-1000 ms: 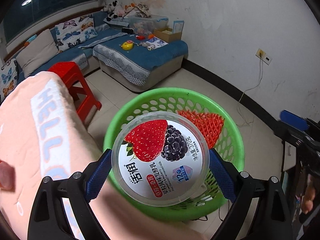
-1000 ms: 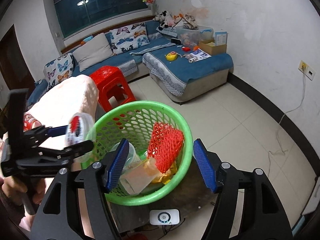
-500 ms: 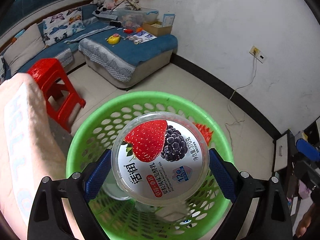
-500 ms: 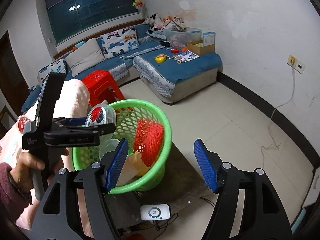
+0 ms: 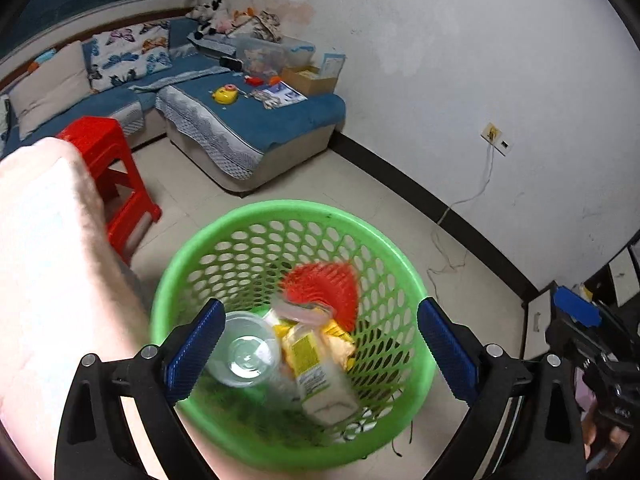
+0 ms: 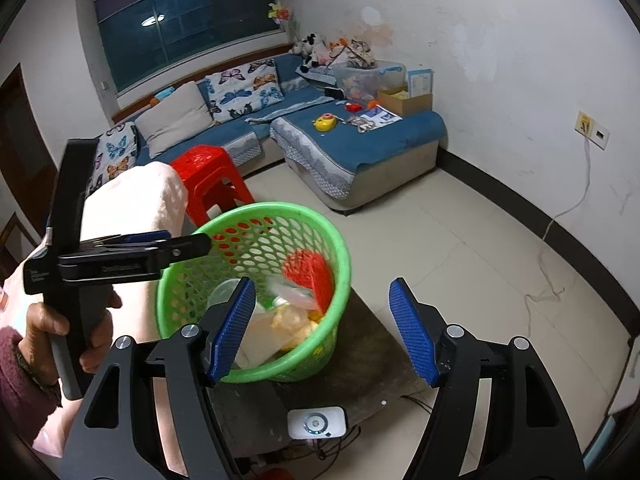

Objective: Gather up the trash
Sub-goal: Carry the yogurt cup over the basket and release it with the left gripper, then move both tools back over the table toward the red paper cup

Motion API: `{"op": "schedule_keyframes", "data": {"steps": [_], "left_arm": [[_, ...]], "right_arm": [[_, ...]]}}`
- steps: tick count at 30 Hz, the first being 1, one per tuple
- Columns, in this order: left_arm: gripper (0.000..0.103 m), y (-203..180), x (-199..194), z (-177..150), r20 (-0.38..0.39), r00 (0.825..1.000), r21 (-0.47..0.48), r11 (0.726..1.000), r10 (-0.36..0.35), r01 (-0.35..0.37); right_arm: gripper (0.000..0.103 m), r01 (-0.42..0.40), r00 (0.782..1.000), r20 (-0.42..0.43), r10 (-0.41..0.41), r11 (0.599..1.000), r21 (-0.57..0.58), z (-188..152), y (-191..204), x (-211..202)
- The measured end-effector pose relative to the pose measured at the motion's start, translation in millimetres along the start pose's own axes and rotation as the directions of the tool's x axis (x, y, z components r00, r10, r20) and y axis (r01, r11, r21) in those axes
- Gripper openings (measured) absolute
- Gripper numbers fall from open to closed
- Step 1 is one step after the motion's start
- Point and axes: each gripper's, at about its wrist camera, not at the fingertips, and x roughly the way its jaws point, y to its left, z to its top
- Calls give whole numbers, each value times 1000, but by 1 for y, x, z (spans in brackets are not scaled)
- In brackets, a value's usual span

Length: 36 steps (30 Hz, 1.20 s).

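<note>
A green perforated basket (image 5: 404, 280) holds trash: a red mesh net (image 5: 324, 286), a clear plastic cup (image 5: 246, 354), a yellow-labelled wrapper (image 5: 316, 372) and a blurred pale piece (image 5: 306, 312) on top. My left gripper (image 5: 316, 354) is open and empty just above the basket. In the right wrist view the basket (image 6: 344, 256) stands on a dark low table (image 6: 372, 368), the left gripper (image 6: 180, 246) reaches over its left rim, and my right gripper (image 6: 322, 330) is open and empty in front of it.
A pink blanket-covered surface (image 5: 44, 264) lies left of the basket. A red plastic stool (image 6: 212, 180) and a blue sofa (image 6: 352, 148) stand behind. A white device (image 6: 316, 423) sits on the table's near edge. Tiled floor extends to the right.
The left gripper moved over the basket, opened and let go of the yogurt tub with the strawberry lid; the tub is no longer between its fingers. The right gripper stayed open.
</note>
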Motion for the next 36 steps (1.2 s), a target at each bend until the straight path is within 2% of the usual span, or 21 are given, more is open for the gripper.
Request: {"op": "schedule_keyframes", "data": {"steps": [6,11,14,20,26,28,33,36], "left_arm": [[94,23,-50,-24,56,997,-30,998,55,-53],[93,49,-88,-52,69,986,-57,987,153,-149],[93,67,-112,-68,84,970,-83,972,227,-220],[93,112,-165,-102,105,926,-176,923,364,-343],[93,162,-214,-138,97,868,-278,851,487,-446],[93,181,-230,-151,86,847,-325,818,525,-474],[93,219,-256,-175,51,825,-406,767,563,-498],[93,234,-265,-186,38,819,-435,748,572,-502]], "right_arm": [[71,-51,999,4,51,997,-52,3,26,0],[72,-126,992,3,127,984,-124,11,67,1],[73,-168,985,-1,171,970,-175,15,93,4],[78,-274,961,-41,273,925,-264,22,152,17],[84,-362,931,-85,355,866,-345,26,211,29],[84,-393,918,-109,381,845,-362,26,230,35],[86,-466,884,-179,432,789,-400,26,270,53],[87,-507,861,-227,454,746,-432,25,301,66]]}}
